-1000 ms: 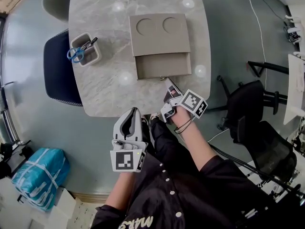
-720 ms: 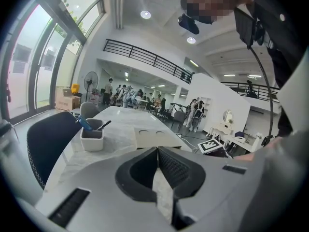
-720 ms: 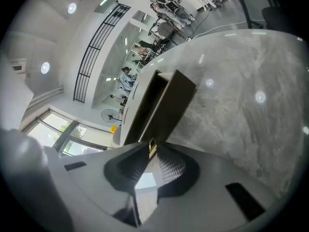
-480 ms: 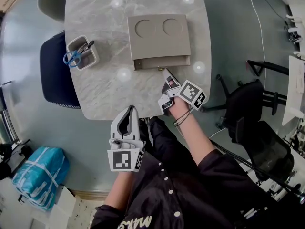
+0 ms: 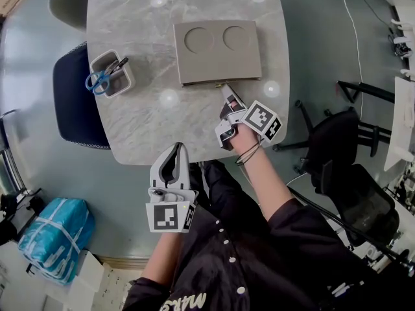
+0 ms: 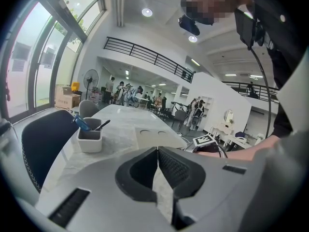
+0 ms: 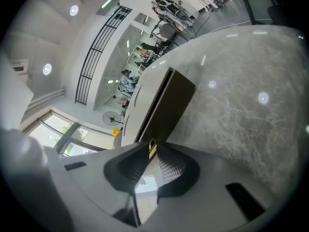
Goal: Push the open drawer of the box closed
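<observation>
Drawer point(image 5: 217, 81) looks flush in box point(image 5: 217, 50), push done | my right hand-held gripper point(image 5: 224, 91) pinches knob point(image 7: 152, 149) | left hand-held gripper point(image 6: 157, 151) closed, empty

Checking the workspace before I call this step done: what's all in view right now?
table: one, grey marble, centre
box: one, tan, on the table, drawer pushed in
knob: one, brass, on the box's front edge
holder: one, grey, table's left part
scissors: one pair, blue handles, in the holder
pen: one, dark, in the holder
chairs: four; dark blue at the table's left, grey behind it, two black on the right
bag: one, blue, on the floor at lower left
left gripper: grey, jaws shut, empty, held off the table's near edge
right gripper: grey, jaws closed on the knob
</observation>
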### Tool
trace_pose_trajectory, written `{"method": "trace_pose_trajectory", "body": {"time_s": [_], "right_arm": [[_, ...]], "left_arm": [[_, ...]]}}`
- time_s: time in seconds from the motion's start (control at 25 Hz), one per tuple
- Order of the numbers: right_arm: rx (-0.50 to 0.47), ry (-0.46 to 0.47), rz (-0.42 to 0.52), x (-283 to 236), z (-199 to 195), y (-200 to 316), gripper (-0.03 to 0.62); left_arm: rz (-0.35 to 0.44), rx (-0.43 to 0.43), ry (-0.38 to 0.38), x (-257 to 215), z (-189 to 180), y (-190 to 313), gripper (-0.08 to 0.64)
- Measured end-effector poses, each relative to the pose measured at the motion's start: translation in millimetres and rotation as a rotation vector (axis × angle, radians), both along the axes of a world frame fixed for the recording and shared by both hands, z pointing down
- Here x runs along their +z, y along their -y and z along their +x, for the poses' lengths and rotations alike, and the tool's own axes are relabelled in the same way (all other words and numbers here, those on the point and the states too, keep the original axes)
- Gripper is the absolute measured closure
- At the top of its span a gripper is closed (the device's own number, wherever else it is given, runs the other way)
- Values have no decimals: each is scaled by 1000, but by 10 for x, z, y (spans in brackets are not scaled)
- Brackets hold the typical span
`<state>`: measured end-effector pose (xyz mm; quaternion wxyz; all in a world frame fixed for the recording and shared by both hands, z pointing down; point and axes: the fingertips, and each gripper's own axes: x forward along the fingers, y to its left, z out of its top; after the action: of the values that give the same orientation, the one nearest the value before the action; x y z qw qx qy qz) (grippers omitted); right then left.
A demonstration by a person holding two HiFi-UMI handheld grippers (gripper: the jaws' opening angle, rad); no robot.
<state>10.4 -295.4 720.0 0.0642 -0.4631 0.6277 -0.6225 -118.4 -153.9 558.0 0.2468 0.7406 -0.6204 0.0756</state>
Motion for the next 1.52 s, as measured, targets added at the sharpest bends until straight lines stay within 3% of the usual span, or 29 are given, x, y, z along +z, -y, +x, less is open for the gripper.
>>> {"method": "trace_pose_trajectory", "body": {"time_s": [0.72,1.0,1.12,1.32,1.52], "right_arm": [[5,4,27,10,-36,115,538],[-34,-6,-1,7,-8,-147,538],[-72,-40,34,-147,6,-250,589],[-151,-97,99,-537,3,-423,594],[-201,-139,248,-1169,16,-394,594]], "left_arm": [[3,-13,12,-10,-47,-87,541],[42,-15,20,-188,-34,-139,541],[66,-17,28,-290,-58,-156,541],[81,-17,25,-495,-66,-200,541],[126,-22,0,-728,-95,-55,541]]}}
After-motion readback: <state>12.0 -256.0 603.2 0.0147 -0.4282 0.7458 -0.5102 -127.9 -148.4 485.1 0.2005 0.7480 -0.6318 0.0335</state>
